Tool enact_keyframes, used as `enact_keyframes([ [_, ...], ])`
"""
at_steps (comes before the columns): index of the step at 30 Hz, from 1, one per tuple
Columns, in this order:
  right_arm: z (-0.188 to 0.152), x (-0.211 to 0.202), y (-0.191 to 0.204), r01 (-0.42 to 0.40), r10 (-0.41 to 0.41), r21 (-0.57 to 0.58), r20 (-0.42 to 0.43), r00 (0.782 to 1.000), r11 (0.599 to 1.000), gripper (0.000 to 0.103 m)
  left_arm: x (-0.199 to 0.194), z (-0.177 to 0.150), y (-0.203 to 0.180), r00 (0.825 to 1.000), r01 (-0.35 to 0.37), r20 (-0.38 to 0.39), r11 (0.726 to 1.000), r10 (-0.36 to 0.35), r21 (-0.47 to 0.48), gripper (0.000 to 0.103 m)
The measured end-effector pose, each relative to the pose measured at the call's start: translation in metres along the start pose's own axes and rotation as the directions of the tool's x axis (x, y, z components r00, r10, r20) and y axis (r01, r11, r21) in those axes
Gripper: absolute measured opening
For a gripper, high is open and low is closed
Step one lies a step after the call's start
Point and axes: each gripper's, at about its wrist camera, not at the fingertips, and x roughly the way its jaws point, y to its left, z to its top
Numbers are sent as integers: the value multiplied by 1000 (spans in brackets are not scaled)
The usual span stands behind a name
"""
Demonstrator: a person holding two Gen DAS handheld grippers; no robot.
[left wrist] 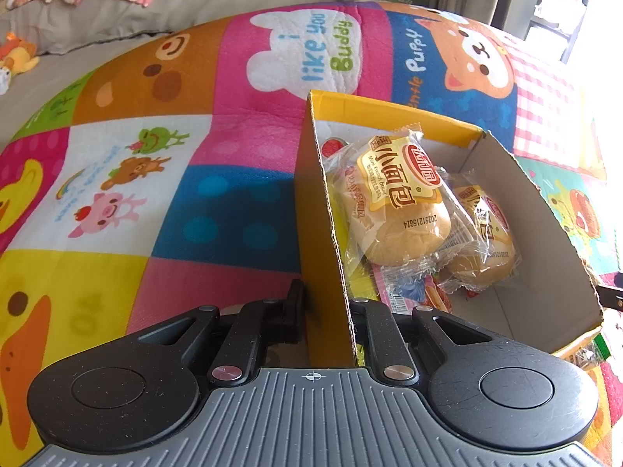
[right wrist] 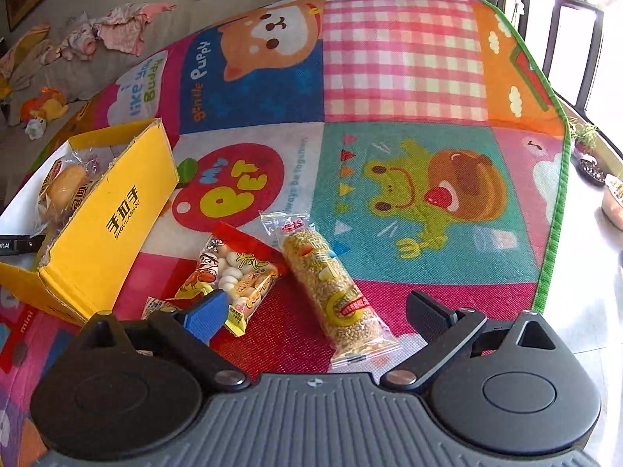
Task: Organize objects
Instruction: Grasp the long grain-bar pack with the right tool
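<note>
- Left wrist view: the left gripper (left wrist: 326,311) pinches the near wall of the yellow cardboard box (left wrist: 317,210), one finger outside, one inside.
- Two wrapped bread buns (left wrist: 401,198) lie in the box on top of other snack packets, on the cartoon play mat (left wrist: 155,155).
- Right wrist view: the right gripper (right wrist: 317,313) has its fingers spread wide, nothing gripped, low over the mat.
- Between them lie a grain bar packet (right wrist: 335,292) and, beside the blue-padded finger (right wrist: 206,317), a bag of round candies (right wrist: 233,272); the box stands to the left.
</note>
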Motion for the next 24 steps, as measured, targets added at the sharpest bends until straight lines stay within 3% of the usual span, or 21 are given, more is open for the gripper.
enact_keyframes([
  [8, 21, 28, 22, -2, 3, -87, 17, 1000, 996, 95, 0, 0, 0, 1000, 0, 2, 1000, 0, -5, 14],
  [13, 28, 40, 29, 10, -10, -78, -4, 1000, 997, 63, 0, 0, 0, 1000, 0, 2, 1000, 0, -4, 14],
  [15, 28, 38, 29, 27, -27, -76, 1, 1000, 997, 42, 0, 0, 0, 1000, 0, 1, 1000, 0, -5, 14],
  [17, 29, 35, 26, 42, -42, -70, -2, 999, 997, 32, 0, 0, 0, 1000, 0, 1, 1000, 0, -6, 14],
  [20, 28, 30, 18, 30, -30, -49, -13, 999, 998, 25, 0, 0, 0, 1000, 0, 2, 1000, 0, -8, 14],
  [24, 25, 25, 11, 32, -32, -38, -15, 999, 999, 23, 0, 0, 0, 1000, 1, 2, 1000, -1, -9, 14],
])
